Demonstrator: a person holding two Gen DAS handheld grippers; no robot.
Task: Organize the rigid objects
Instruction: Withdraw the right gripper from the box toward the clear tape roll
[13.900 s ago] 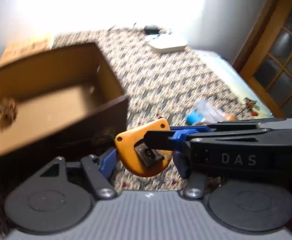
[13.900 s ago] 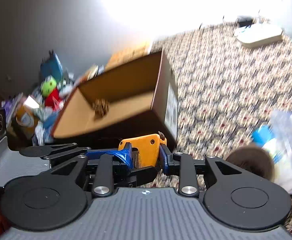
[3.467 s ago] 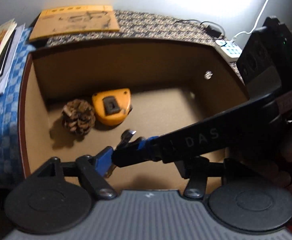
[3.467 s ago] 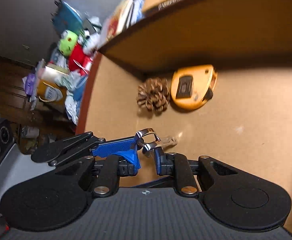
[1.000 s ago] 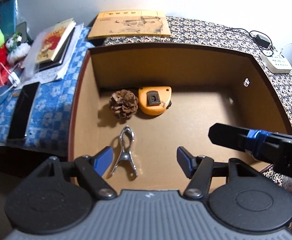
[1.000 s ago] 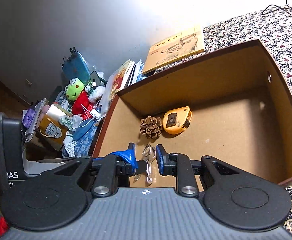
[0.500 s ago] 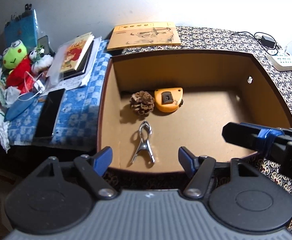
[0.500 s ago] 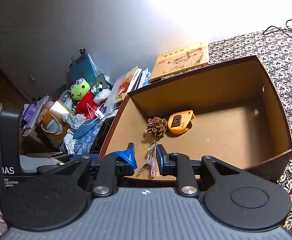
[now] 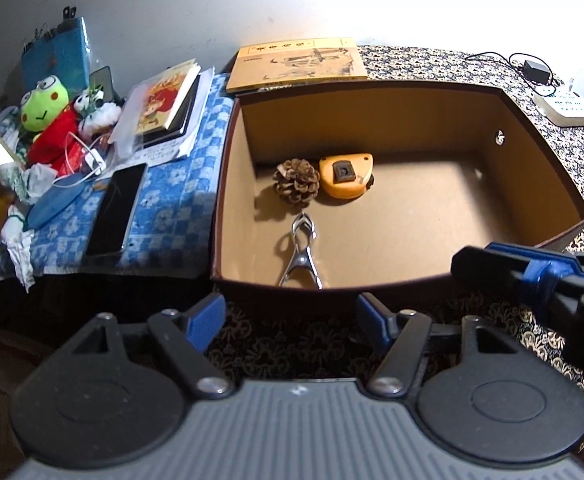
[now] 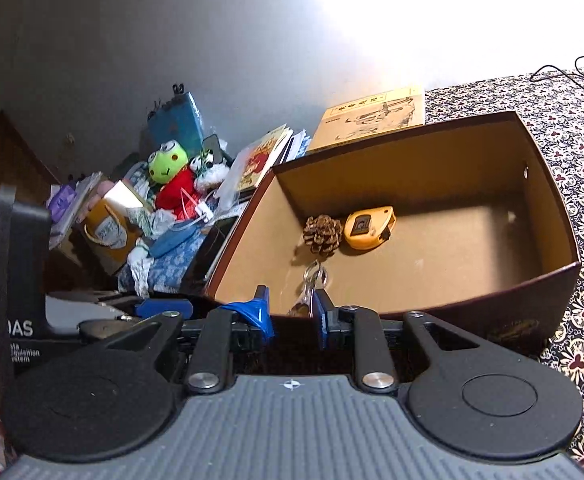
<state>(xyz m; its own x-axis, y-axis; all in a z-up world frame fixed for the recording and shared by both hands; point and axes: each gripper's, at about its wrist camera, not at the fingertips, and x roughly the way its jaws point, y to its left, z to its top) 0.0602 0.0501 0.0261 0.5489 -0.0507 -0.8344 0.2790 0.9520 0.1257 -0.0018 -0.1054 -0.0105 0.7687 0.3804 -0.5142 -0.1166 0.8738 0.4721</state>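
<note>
Left wrist | box [image 9: 228,184]: pine cone [image 9: 296,180], tape measure [image 9: 346,176], metal clip [image 9: 301,252] | left hand-held gripper [image 9: 292,322] wide, right [image 10: 291,316] narrow, both empty

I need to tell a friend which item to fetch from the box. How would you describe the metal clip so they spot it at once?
Look inside the open brown box. Three things lie near its left wall; the metal clip is nearest the front rim, in front of the pinecone and orange tape measure. It alone is shiny silver.
</note>
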